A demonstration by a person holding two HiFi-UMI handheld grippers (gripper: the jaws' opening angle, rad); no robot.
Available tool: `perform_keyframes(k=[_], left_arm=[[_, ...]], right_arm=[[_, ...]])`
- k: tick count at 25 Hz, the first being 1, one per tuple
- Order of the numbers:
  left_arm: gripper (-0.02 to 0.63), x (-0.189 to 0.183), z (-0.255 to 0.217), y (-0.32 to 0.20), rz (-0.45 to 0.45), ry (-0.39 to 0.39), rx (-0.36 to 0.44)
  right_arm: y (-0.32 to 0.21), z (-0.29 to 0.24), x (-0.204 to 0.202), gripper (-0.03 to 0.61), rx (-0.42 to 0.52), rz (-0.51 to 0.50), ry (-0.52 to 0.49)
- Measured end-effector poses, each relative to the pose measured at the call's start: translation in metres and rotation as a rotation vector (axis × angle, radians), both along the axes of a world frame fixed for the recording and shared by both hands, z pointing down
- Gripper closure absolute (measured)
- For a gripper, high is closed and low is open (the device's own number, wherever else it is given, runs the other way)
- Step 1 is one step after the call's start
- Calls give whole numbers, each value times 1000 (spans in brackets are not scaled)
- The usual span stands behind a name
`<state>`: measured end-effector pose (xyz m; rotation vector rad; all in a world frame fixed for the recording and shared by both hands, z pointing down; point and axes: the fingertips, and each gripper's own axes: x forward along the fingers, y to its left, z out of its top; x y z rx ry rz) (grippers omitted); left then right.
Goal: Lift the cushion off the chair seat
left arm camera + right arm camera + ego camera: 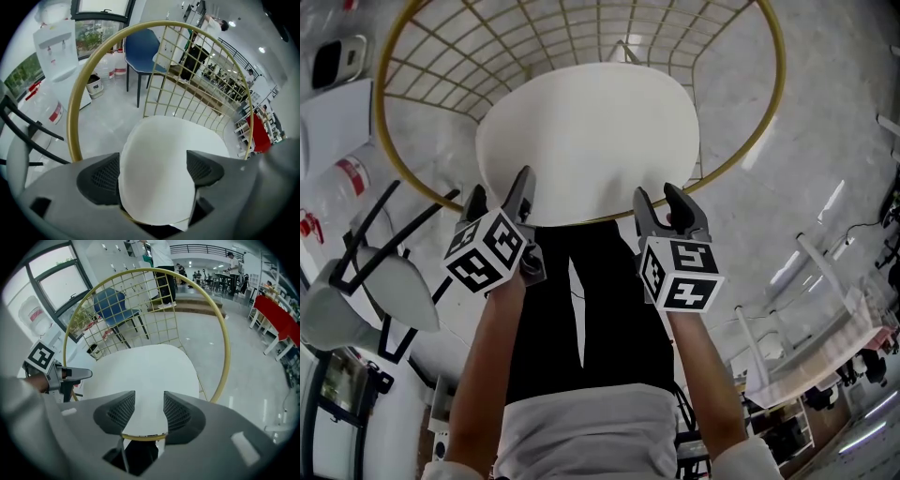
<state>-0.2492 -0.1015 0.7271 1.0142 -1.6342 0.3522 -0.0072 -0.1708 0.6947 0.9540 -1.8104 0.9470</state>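
A round white cushion [591, 141] lies on the seat of a gold wire chair [769, 112]. My left gripper [499, 197] and right gripper [664, 208] both point steeply down at the cushion's near edge, side by side. In the left gripper view the jaws of the left gripper [154, 164] stand wide, and the cushion [173, 136] fills the gap below them. In the right gripper view the right gripper [149, 404] is open with a narrower gap over the cushion [145, 371] and the gold front rim. Nothing is gripped.
The chair's wire back [227, 348] curves up behind the cushion. A second chair with black legs [366, 291] stands close on my left. Farther off are a blue chair [140, 44], a water dispenser [58, 47], water bottles [49, 110] and a red table [281, 319].
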Motion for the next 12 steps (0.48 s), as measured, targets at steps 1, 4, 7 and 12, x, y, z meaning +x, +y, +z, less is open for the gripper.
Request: perform_keyframes(k=[1,4,7,12], left_arm=[[158,-2,3,-1,-5,-7,-8],[135,-6,15,-5,-16,-6,-33],[130,-6,26,-8,-33,3,-57],[127,-15,35,-6,-71,-23,-110]], right_arm=[[0,2,1,379,-2,3,5],[-3,9,6,376,-5,19,21],[-7,17,14,355,-11,45,34],[-16,28,26,336,-20,91,62]])
